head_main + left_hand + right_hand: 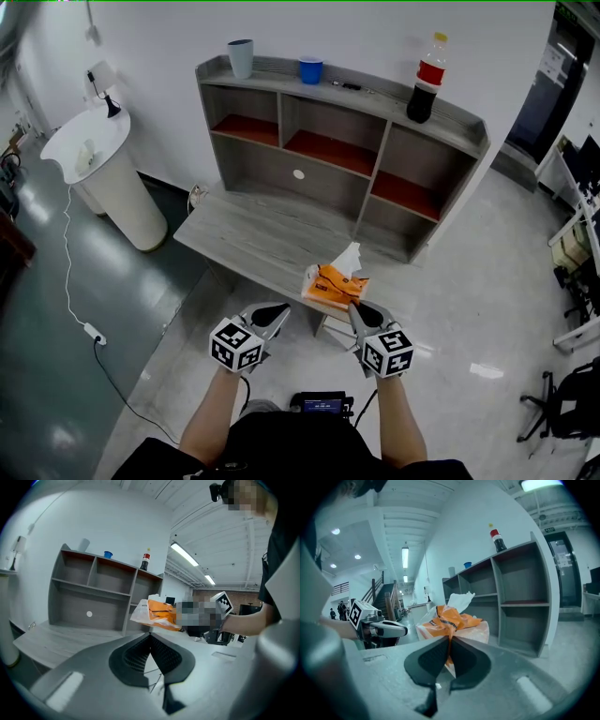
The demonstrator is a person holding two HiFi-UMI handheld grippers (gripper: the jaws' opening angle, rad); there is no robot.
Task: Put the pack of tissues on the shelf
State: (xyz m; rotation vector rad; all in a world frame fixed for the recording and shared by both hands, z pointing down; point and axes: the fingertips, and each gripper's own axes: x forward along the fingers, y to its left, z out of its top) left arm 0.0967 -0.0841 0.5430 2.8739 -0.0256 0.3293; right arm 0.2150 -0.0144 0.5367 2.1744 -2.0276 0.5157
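Now one pack of tissues (335,283), white tuft poking up toward the shelf (330,180), hangs before that shelf's low board, its orange wrapper pinched by the right gripper (355,309), the left gripper (279,314) pressed together empty alongside, while a grey cup (241,58), blue cup (310,69) and bottle (425,94) stand on the shelf's top.

No text, brand or number can be read with certainty. A red label is seen on the bottle (427,80) atop the shelf (375,95), but its lettering is too small to be made out. Dark print is carried on the orange wrapper of the pack of tissues (335,284), yet it is creased and blurred. Only black-and-white square patterns are shown on the marker cubes of the left gripper (278,310) and the right gripper (355,307). A green sign (550,529) above the doorway is left illegible
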